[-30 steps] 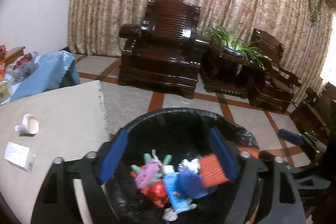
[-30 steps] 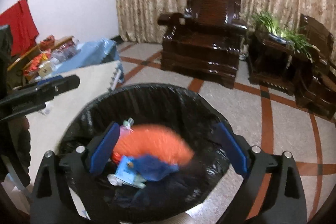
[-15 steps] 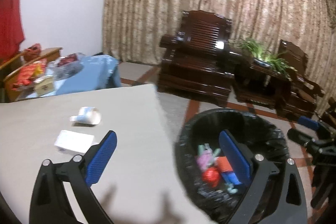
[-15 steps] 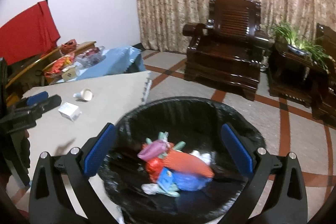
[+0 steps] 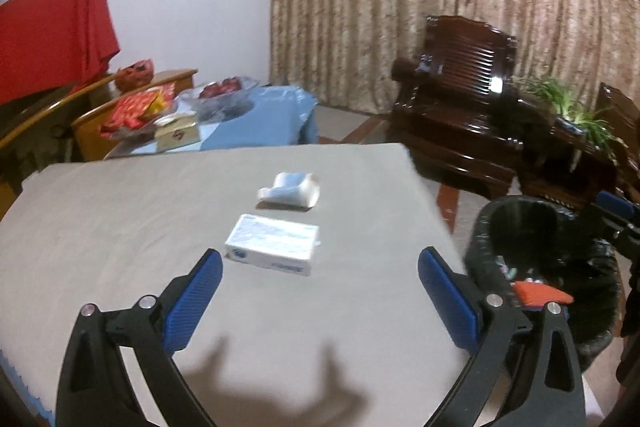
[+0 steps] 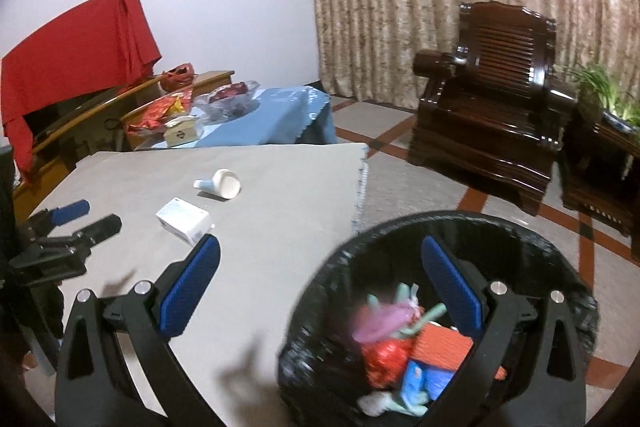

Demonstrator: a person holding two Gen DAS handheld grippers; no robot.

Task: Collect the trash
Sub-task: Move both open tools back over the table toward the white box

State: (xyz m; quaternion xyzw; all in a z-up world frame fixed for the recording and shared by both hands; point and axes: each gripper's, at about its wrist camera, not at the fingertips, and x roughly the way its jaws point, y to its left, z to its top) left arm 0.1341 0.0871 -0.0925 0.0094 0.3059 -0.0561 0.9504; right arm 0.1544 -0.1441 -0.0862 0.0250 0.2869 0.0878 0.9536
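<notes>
A white and blue box (image 5: 273,244) lies on the beige table (image 5: 120,227), with a crushed white paper cup (image 5: 291,190) just behind it. My left gripper (image 5: 320,291) is open and empty, hovering over the table just short of the box. My right gripper (image 6: 320,279) is open and empty, straddling the table edge and the black-lined trash bin (image 6: 520,227), which holds several colourful wrappers (image 6: 404,343). The box (image 6: 183,219), the cup (image 6: 220,183) and the left gripper (image 6: 76,223) also show in the right wrist view. The bin (image 5: 540,227) stands right of the table.
A blue-covered side table (image 6: 272,119) with snacks and a small box stands behind the beige table. Dark wooden armchairs (image 6: 492,95) and a potted plant (image 6: 604,95) stand before the curtain. A red cloth (image 6: 80,55) hangs at the left.
Both grippers have swung left, away from above the bin toward the table. The left one now faces the box and cup. The orange packet seen falling earlier now lies in the bin.
</notes>
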